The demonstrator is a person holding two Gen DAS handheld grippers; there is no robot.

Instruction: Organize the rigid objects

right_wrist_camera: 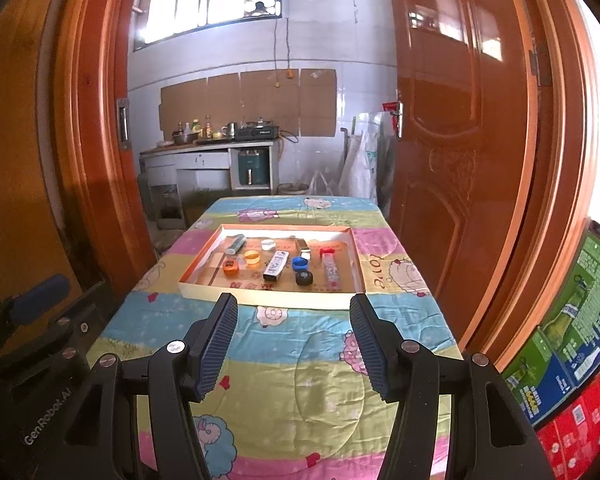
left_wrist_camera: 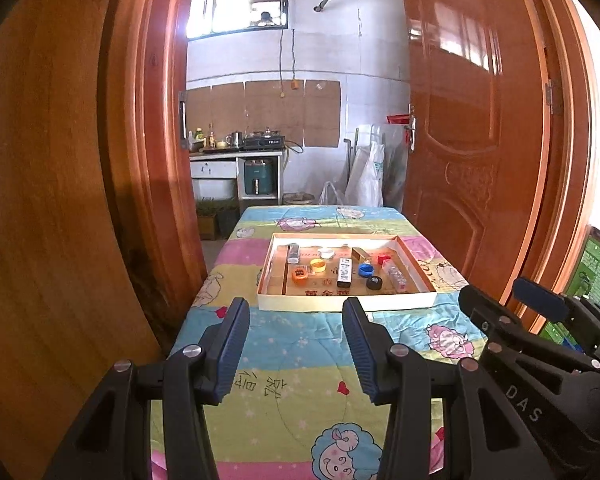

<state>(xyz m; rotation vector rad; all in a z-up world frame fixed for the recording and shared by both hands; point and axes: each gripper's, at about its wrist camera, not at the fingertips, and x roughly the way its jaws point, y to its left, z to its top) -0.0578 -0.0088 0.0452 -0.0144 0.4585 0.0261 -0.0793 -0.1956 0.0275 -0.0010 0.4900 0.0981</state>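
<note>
Both the left tool and the right tool hovered spread and empty, short of the shallow cardboard tray ahead on the quilted, cartoon-printed counter. Ahead in it, left to right, lay an orange cap, a boxy white-labelled carton, a blue cap and a clear ribbed tube. Small, smooth and crowded, these could skid or nudge neighbours under a misjudged pinch.
</note>
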